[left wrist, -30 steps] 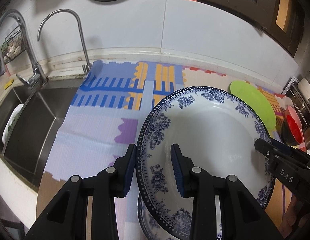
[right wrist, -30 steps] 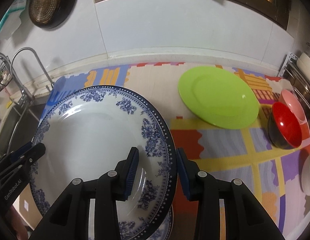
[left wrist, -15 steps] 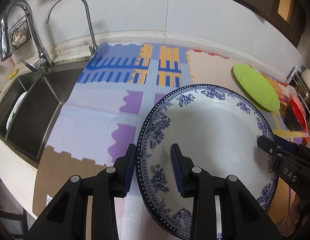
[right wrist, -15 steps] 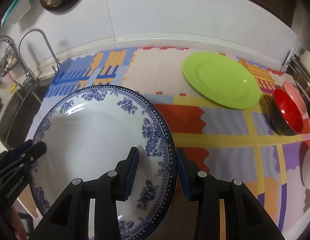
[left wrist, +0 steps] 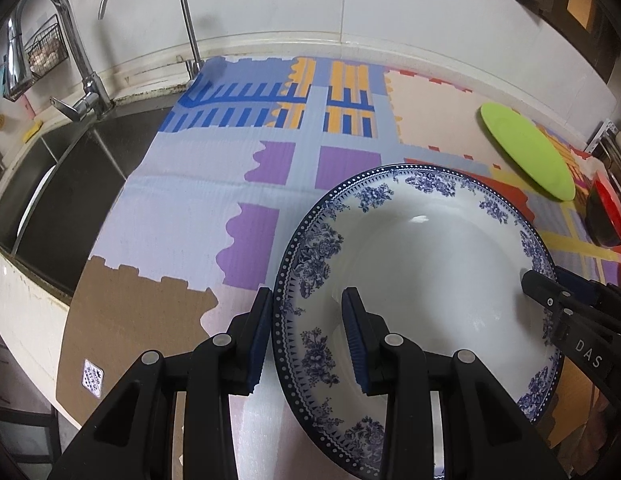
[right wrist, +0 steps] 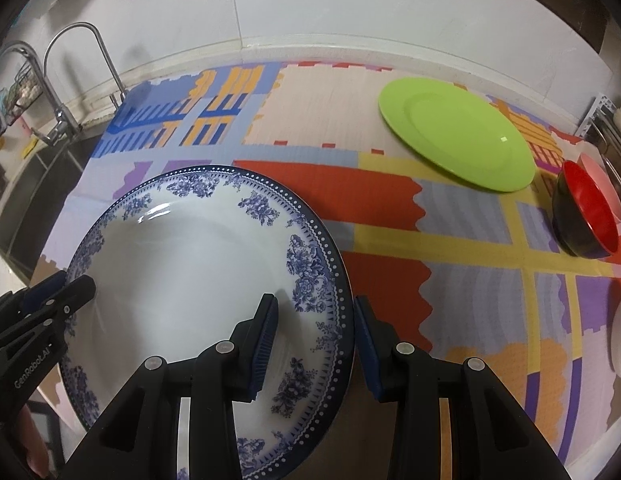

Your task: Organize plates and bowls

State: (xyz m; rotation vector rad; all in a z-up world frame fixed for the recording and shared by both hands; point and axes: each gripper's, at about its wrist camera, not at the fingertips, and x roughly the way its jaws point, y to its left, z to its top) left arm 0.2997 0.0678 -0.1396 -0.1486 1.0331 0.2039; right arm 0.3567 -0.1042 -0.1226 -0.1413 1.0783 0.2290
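Observation:
A large white plate with a blue floral rim (left wrist: 422, 264) is held above the patterned counter mat. My left gripper (left wrist: 306, 336) is shut on its left rim; it also shows in the right wrist view (right wrist: 80, 286). My right gripper (right wrist: 316, 336) is shut on the plate's (right wrist: 190, 264) right rim, and its tip shows in the left wrist view (left wrist: 538, 280). A green plate (right wrist: 458, 132) lies at the back right. A red bowl (right wrist: 586, 216) with a black outside stands right of it, in front of a pink bowl (right wrist: 598, 172).
A steel sink (left wrist: 66, 184) with two taps (left wrist: 90, 88) lies to the left, a white dish inside it. A dish rack (right wrist: 614, 136) stands at the far right. A white dish edge (right wrist: 620, 332) shows at the right. A tiled wall runs behind the counter.
Both grippers have lifted the blue-rimmed plate off a second matching plate and carried it up and back; that lower plate is out of view now.

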